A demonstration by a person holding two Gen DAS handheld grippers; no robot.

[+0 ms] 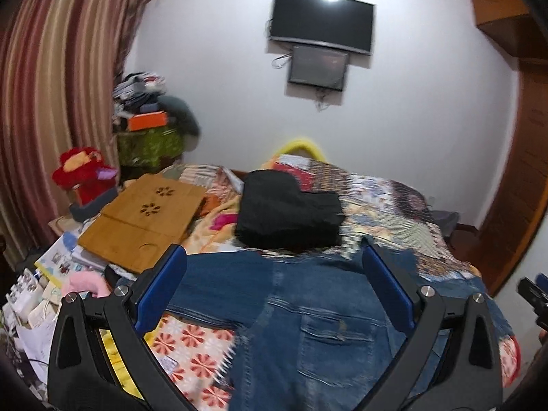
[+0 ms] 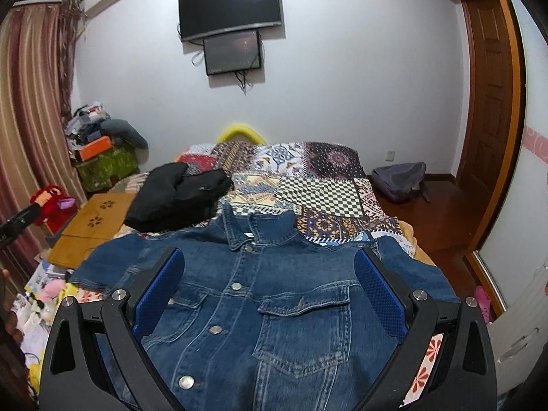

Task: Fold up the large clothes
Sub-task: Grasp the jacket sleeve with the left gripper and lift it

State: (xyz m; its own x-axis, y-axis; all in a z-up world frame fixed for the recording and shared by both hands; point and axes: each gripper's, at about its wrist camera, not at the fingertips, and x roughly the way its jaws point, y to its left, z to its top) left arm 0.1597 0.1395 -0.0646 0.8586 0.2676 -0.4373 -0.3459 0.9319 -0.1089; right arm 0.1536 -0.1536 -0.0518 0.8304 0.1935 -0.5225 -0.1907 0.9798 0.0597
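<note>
Denim jacket (image 2: 260,294) lies flat on bed (image 2: 325,185), under both tools: left tool (image 1: 274,274) and right tool (image 2: 270,277) released (front up), black garment (image 2: 178,198) beyond the jacket.

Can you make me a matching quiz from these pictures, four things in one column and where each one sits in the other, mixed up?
Things:
1. denim jacket
2. black garment
3. wooden lap desk
4. television

Places:
A. mounted on the white wall
B. spread front side up on the bed, nearest the grippers
C. at the left edge of the bed, beside the black clothing
D. bundled on the quilt beyond the jacket's collar

Pairs: 1-B, 2-D, 3-C, 4-A
</note>
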